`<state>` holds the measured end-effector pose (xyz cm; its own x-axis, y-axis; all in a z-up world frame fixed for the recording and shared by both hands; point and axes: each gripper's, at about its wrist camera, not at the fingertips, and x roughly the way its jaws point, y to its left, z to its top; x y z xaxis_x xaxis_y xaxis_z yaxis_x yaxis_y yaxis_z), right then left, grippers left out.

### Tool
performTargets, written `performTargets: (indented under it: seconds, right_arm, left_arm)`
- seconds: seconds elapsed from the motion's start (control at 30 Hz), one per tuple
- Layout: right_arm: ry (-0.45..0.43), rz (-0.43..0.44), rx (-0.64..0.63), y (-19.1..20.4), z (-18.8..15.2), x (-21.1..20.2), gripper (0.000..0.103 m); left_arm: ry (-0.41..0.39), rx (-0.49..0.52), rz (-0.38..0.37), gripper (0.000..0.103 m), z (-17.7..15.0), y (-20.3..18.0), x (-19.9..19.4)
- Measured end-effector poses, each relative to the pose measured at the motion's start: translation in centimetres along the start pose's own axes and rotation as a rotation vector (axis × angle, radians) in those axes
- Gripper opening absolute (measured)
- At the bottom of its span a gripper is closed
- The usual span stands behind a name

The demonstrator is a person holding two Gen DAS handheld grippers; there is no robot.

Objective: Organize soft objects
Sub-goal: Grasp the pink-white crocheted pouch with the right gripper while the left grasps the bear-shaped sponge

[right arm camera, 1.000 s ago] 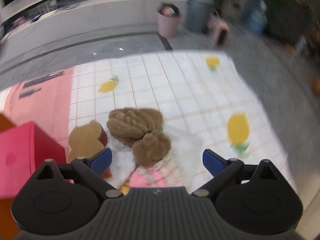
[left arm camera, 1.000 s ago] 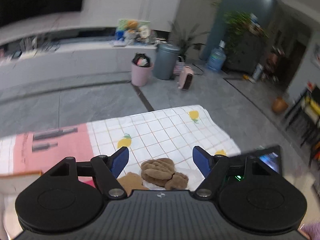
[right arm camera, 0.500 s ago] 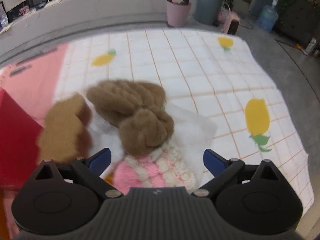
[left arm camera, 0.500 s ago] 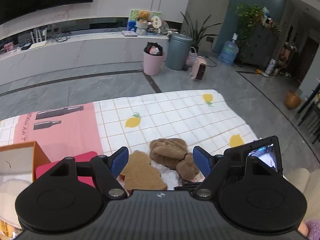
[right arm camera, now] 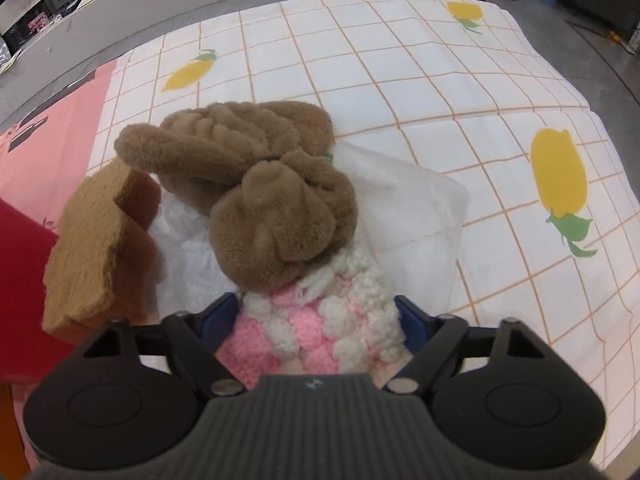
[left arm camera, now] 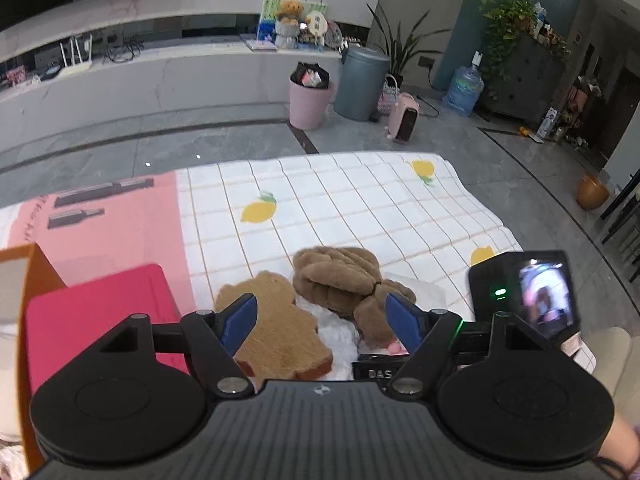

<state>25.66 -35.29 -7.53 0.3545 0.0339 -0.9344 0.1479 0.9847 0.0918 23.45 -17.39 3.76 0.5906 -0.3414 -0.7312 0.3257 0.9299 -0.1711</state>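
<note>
A brown plush toy (right arm camera: 248, 152) lies on a white fluffy cloth (right arm camera: 412, 208) over the lemon-print tablecloth (right arm camera: 400, 60). Against its near end lies a pink and white knitted piece (right arm camera: 316, 320). My right gripper (right arm camera: 316, 314) straddles that piece; its jaws are closing, the pads at its sides without squeezing it. A tan toast-shaped plush (right arm camera: 84, 248) leans at the left. In the left wrist view my left gripper (left arm camera: 322, 316) hangs open above the tan plush (left arm camera: 276, 320) and the brown toy (left arm camera: 340, 276), gripping nothing.
A red box (left arm camera: 100, 304) stands left of the toys, an orange box (left arm camera: 36, 272) beyond it. The right gripper's body with its screen (left arm camera: 524, 292) is close on the right. The table ends just past the cloth; a pink bin (left arm camera: 310, 100) and a grey bin (left arm camera: 362, 80) stand on the floor.
Both grippers came down toward the toys. The right one's jaws narrowed around the pink and white knitted piece, which now fills the gap. The left one's jaws kept their width.
</note>
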Motion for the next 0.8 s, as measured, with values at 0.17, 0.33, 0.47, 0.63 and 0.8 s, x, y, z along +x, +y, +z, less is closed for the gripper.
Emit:
performTargets:
  seconds: [0.17,0.33,0.47,0.63,0.8]
  right_arm:
    - [-0.013,0.034,0.001,-2.6,-0.9,-1.6,0.062]
    - [-0.056,-0.069,0.001,-4.8,-1.4,-2.9,0.061]
    - [-0.039,-0.096,-0.003,-5.5,-1.5,-1.8,0.062]
    - [-0.071,-0.142,-0.078,-4.3,-1.5,-1.8,0.062]
    - [-0.091,-0.161,-0.124,-3.4,-1.3,-1.5,0.062]
  left_arm:
    - [0.019,-0.030,-0.018,0.086,-0.6,-0.1,1.0]
    - [0.002,0.009,0.026,0.088,-1.8,-1.0,2.9]
    - [-0.031,0.091,0.174,0.089,-2.2,-1.8,4.8]
    - [-0.059,0.172,0.282,0.095,-2.7,-2.1,7.0]
    - [-0.101,0.195,0.390,0.100,-2.9,-2.7,8.6]
